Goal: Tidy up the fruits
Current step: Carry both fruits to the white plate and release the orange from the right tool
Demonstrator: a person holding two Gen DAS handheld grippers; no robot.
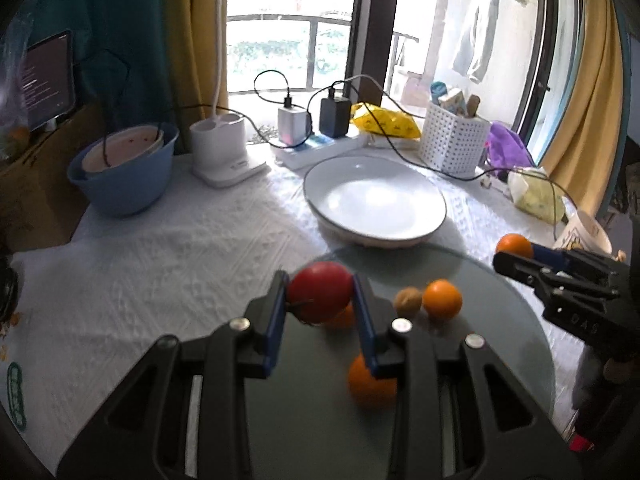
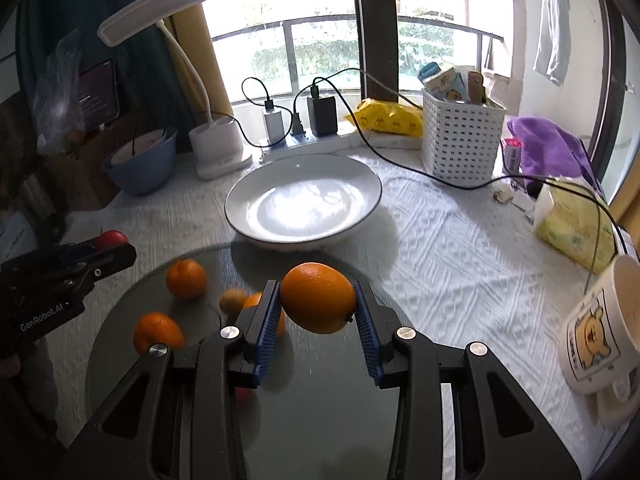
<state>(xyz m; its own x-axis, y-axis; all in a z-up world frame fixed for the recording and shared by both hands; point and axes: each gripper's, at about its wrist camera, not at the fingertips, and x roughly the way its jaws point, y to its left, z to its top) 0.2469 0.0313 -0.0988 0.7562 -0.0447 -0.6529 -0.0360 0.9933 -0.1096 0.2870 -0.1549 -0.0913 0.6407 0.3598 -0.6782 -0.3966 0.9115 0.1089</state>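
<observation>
My left gripper is shut on a red apple and holds it above the round glass board. My right gripper is shut on a large orange, also lifted; it shows in the left wrist view at the right. Loose on the glass board lie several oranges and a small brownish fruit. An empty white plate stands just beyond the board.
A blue bowl sits far left. A white lamp base, power strip with chargers, yellow bag, white perforated basket, purple cloth, tissue pack and bear mug ring the white-clothed table.
</observation>
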